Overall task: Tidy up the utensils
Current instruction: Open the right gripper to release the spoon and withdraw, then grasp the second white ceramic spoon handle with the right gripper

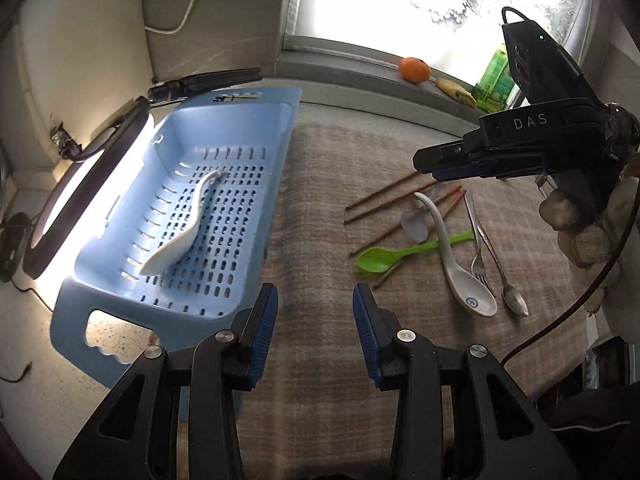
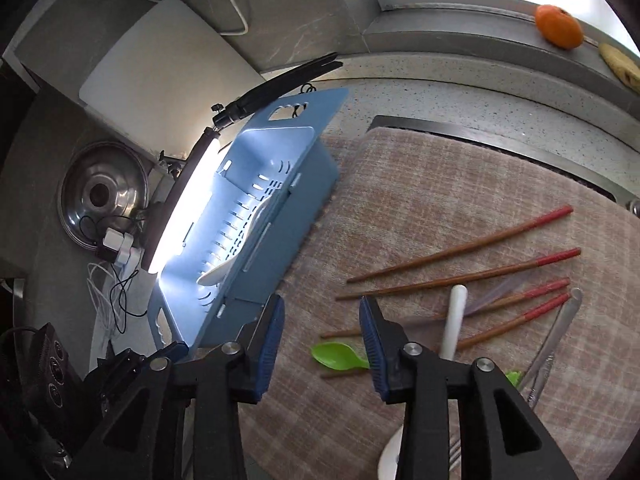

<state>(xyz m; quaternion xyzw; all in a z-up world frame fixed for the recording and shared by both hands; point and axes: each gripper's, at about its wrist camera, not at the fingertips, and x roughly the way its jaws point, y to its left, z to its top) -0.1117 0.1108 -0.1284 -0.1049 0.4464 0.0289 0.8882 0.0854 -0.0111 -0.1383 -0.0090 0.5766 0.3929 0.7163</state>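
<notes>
Utensils are lying in a loose heap on the checked cloth (image 1: 320, 208), and the left gripper (image 1: 316, 336) is hovering over a bare stretch of that cloth with its blue-padded jaws standing apart and nothing between them. Just to its left, the blue slotted basket (image 1: 256, 184) is sitting with one edge on the cloth, and a white ceramic spoon (image 1: 182, 228) is resting inside it on the perforated floor. To its right, the green plastic spoon (image 1: 380, 259) is lying bowl toward the basket, crossed by a second white ceramic spoon (image 1: 460, 272), with a metal fork (image 1: 478, 248) and a metal spoon (image 1: 508, 280) lying beside it. Four red-tipped chopsticks (image 2: 472, 276) are fanning out behind them, and a pale translucent spoon (image 1: 416, 222) is lying among them. The right gripper (image 2: 322, 344) is hanging above the near end of that heap, held by a gloved hand (image 1: 588, 220), its jaws also parted and gripping nothing; the green spoon's bowl is showing just past its right finger. A lit ring lamp (image 1: 76, 184) is glowing beside the basket, and an orange fruit (image 1: 415, 69) is sitting on the windowsill.
</notes>
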